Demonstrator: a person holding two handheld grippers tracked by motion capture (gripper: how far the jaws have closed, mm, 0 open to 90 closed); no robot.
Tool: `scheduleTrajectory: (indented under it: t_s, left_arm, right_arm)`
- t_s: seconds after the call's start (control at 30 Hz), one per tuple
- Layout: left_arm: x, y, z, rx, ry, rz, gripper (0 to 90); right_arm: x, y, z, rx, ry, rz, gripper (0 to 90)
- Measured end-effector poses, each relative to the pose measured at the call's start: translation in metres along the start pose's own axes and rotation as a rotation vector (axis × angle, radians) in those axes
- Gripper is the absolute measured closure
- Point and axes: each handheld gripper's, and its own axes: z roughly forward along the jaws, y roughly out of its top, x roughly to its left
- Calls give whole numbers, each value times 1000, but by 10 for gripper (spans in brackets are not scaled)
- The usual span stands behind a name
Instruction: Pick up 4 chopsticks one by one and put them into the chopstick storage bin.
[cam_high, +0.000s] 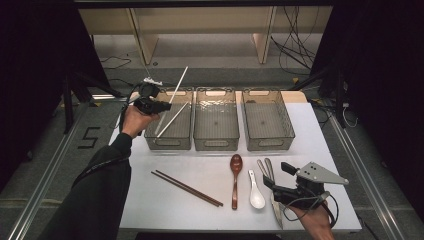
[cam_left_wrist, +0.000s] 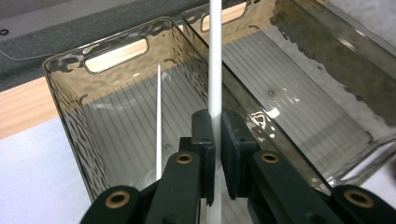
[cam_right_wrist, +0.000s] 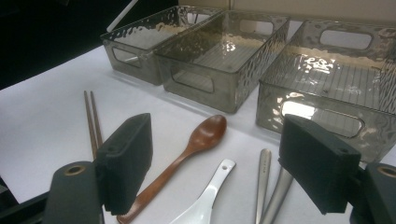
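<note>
White tabletop (cam_high: 150, 200) stretches across a dim room, with cables trailing over the grey floor behind it. Three clear bins stand in a row at the far side. The left gripper (cam_left_wrist: 215, 135) hovers over the left bin (cam_high: 170, 142), its jaws clamped tight on a white chopstick (cam_left_wrist: 215, 56) that slants up and away above the bin's far rim. A second white chopstick (cam_left_wrist: 159, 121) lies inside that same bin, leaning along its floor. The middle bin (cam_high: 216, 142) and the right bin (cam_high: 268, 142) stand just beside it. Near the front edge, the right gripper (cam_right_wrist: 215, 172) rests low with its jaws spread wide, nothing between them. Ahead of it lie a brown wooden spoon (cam_right_wrist: 187, 154), a white ceramic spoon (cam_right_wrist: 205, 205) and two metal handles (cam_right_wrist: 268, 186); a pair of brown chopsticks (cam_high: 187, 188) lies further left.
</note>
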Motion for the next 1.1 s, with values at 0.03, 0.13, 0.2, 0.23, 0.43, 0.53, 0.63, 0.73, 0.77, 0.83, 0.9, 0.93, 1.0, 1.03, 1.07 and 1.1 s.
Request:
scheduleTrajectory:
  t_s: [0.03,0.13,0.2,0.23,0.43,0.53,0.63,0.73,0.77,0.83,0.9,0.93,1.0,1.03,1.07,1.1]
  left_arm:
    - [1,-1,2,1,1,1,836]
    - [2,-3,6,3,18,12,836]
    - [4,-5,9,8,26,10,835]
    - [5,-6,11,15,32,10,835]
    - [9,-11,16,20,44,7,835]
    - [8,-12,17,14,39,10,835]
    - [8,-14,18,20,36,18,834]
    - [10,-16,19,23,34,15,834]
    - [10,-16,19,21,34,13,834]
    - [11,-18,20,25,36,16,834]
    - [12,-20,21,26,37,17,833]
    - [12,-21,21,30,40,18,833]
    - [13,-22,23,33,41,13,833]
    - [13,-23,23,37,43,13,833]
    - [13,-24,24,40,42,11,833]
    - [12,-25,25,43,40,13,832]
  right_arm:
    - [0,0,0,2,0,0,267]
    - [0,0,0,0,1,-2,267]
    - [0,0,0,2,1,-1,267]
    - [0,0,0,1,1,0,267]
    - [0,0,0,2,1,0,267]
    - [0,0,0,1,2,-1,267]
    - [0,0,0,1,1,-1,267]
    - [0,0,0,0,1,-2,267]
    - [0,0,0,1,2,-2,267]
    - [0,0,0,1,2,0,267]
    - [0,0,0,3,1,1,267]
    - [0,0,0,2,1,0,267]
    - [0,0,0,1,2,0,267]
    - [0,0,0,1,2,0,267]
    - [0,0,0,2,2,-1,267]
    - [0,0,0,2,2,-1,267]
